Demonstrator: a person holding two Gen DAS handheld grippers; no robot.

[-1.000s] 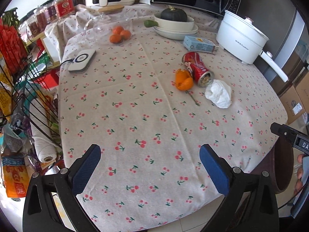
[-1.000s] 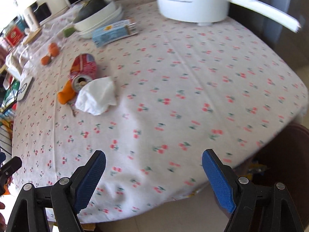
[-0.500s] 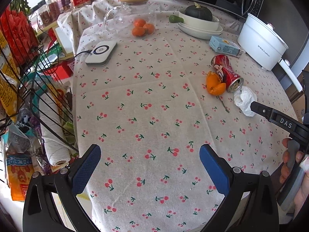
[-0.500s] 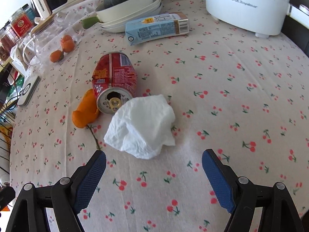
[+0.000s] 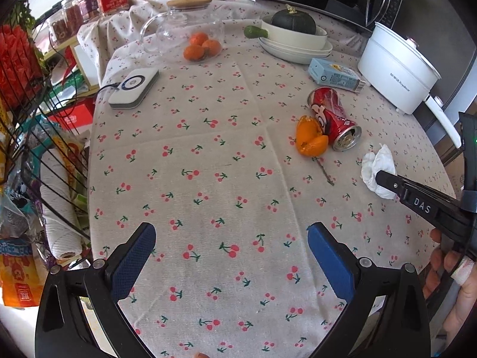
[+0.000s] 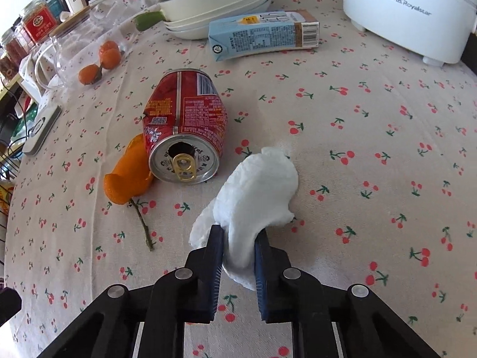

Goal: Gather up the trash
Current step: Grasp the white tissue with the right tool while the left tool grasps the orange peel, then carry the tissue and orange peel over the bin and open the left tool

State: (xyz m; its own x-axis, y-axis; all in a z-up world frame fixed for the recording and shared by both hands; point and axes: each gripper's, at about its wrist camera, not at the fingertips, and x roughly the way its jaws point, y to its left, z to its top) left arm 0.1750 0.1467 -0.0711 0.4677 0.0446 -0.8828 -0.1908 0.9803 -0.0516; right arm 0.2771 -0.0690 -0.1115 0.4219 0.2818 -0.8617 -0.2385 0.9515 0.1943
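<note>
Early in the job: right gripper point(image 6: 238, 250) has its fingers pinched on the crumpled white tissue point(image 6: 256, 191), which is not yet lifted off the desk point(image 6: 372, 125). Left gripper point(image 5: 231, 247) hovers with fingers spread, empty. Crushed red can point(image 6: 184, 125), orange peel point(image 6: 128, 176) and stem point(image 6: 142, 223) untouched; no bin visible.

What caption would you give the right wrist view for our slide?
Right gripper pinches a crumpled white tissue beside a red can and orange peel.
</note>
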